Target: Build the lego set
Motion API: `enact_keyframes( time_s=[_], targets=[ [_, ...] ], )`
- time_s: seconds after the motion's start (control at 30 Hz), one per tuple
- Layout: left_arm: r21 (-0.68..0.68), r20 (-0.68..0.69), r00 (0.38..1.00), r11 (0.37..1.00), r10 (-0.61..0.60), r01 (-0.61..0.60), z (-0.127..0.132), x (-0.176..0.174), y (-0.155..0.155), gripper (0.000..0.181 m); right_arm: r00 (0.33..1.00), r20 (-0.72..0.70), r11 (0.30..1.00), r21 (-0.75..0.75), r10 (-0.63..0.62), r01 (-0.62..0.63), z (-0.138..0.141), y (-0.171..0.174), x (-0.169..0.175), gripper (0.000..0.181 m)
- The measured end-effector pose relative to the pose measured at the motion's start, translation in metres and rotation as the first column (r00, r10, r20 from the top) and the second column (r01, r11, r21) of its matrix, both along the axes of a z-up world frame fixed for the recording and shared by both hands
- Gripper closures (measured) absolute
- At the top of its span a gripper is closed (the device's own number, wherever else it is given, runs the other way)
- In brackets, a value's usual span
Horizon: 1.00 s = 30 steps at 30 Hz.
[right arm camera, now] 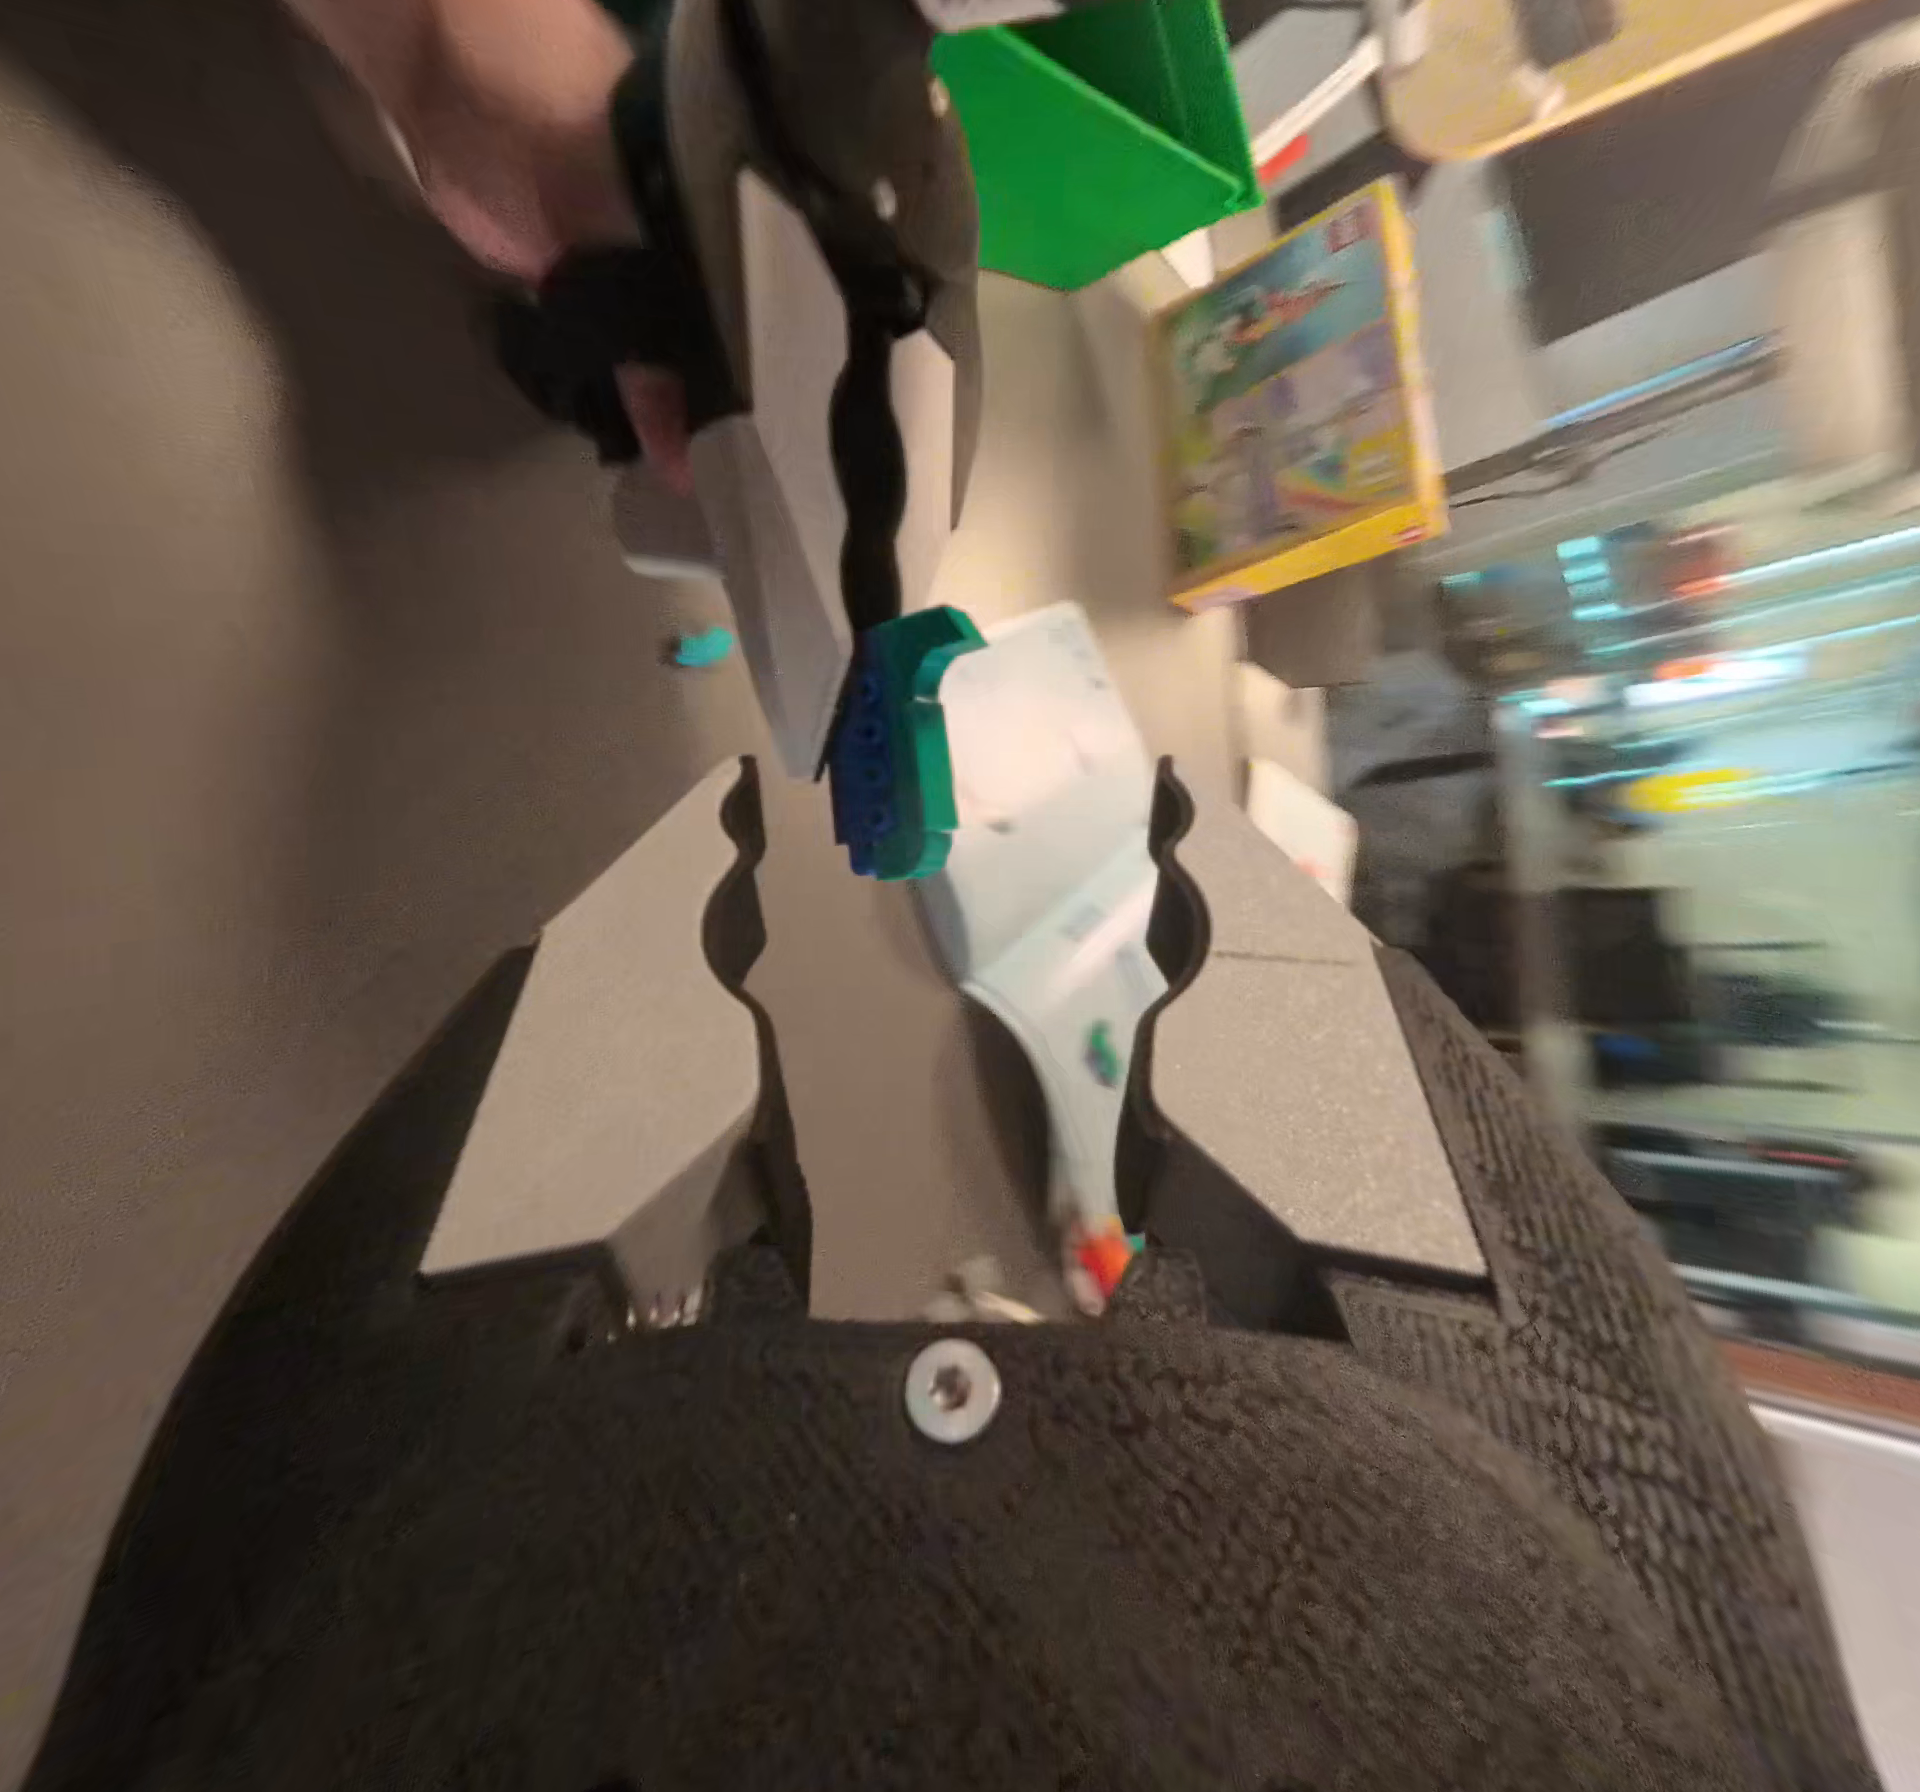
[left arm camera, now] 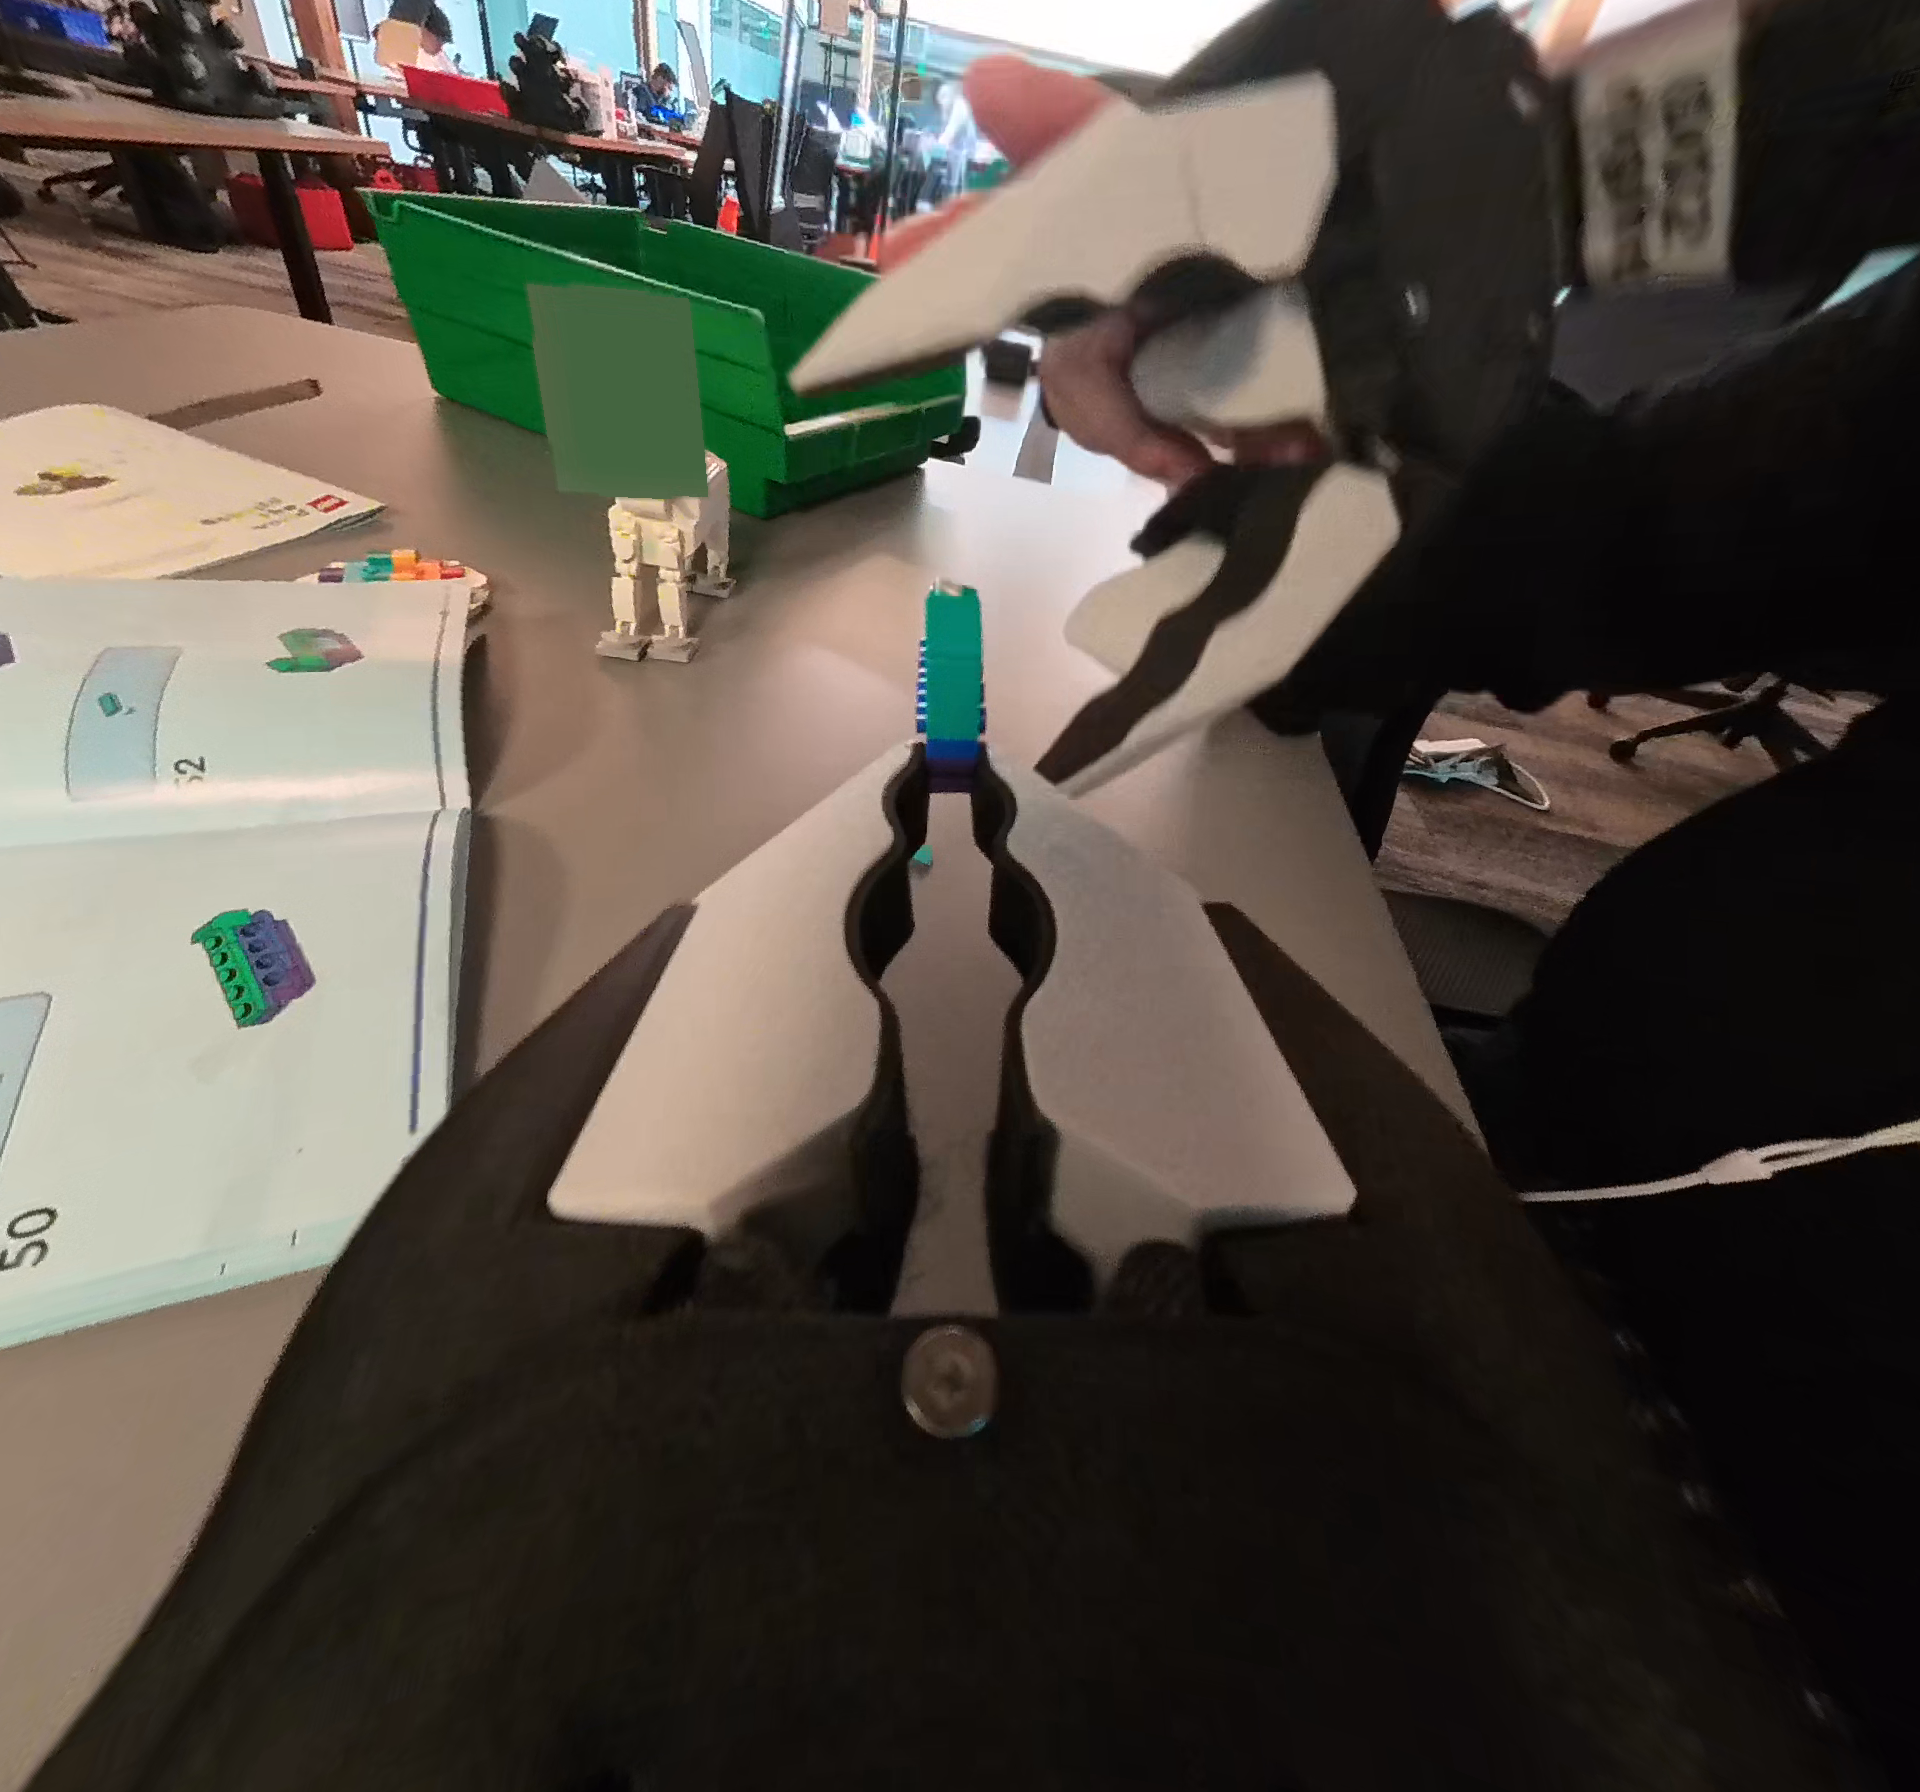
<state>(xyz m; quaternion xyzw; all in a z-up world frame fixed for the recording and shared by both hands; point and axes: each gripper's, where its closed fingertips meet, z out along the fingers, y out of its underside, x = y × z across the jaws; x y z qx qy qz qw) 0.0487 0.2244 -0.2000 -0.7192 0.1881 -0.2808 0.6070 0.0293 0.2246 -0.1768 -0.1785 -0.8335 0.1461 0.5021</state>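
The left tool [left arm camera: 951,774] is squeezed tight on a small stack of lego bricks [left arm camera: 951,677]. The stack is green on top, blue in the middle and purple at the bottom, and it sticks up past the tips of the tool, above the grey desk [left arm camera: 644,786]. In the right wrist view the same stack shows its blue side with little holes.

The right tool [right arm camera: 956,776] is wide apart and holds nothing. It hangs in the air just to the right of the brick stack and points at it. The picture from it is blurry, so it looks like it is on the move.

Left of the brick stack, an open instruction book [left arm camera: 223,911] lies on the desk. It shows a picture of a green and purple piece like the one being held. Behind the book there is a little pile of colourful bricks [left arm camera: 400,568]. A small white lego figure [left arm camera: 665,579] stands behind the stack, and a green bin [left arm camera: 665,329] sits behind the figure. A tiny teal piece [left arm camera: 922,859] lies on the desk right under the held stack.

I think this is the step of building the small green and purple part. Next, the right tool probably needs to pick up another brick, maybe the teal one, and press it straight onto the stack while the left tool holds firm.
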Motion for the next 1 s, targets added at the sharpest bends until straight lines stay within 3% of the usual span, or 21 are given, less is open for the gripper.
enact_keyframes(
  time_s=[0.13, 0.33, 0.47, 1.0],
  targets=[
    [-0.017, 0.025, 1.000, 1.000, 0.014, -0.014, -0.001, -0.003, 0.002, 0.174, 0.988, -0.152, 0.933, 0.355, 0.000, 0.054, -0.015, -0.003, -0.005, 0.106],
    [-0.028, 0.055, 0.998, 1.000, 0.016, -0.014, 0.000, -0.006, 0.002, 0.174, 0.966, -0.255, 0.854, 0.492, -0.045, 0.170, -0.019, 0.005, -0.013, 0.119],
    [-0.039, 0.064, 0.998, 0.999, 0.012, -0.009, -0.001, -0.005, 0.002, 0.174, 0.948, -0.316, 0.816, 0.536, -0.044, 0.217, -0.014, 0.009, -0.016, 0.148],
    [-0.033, 0.057, 0.998, 0.999, 0.032, -0.030, 0.000, -0.005, 0.003, 0.173, 0.978, -0.202, 0.861, 0.485, -0.058, 0.151, -0.019, 0.012, -0.016, 0.155]
  ],
)
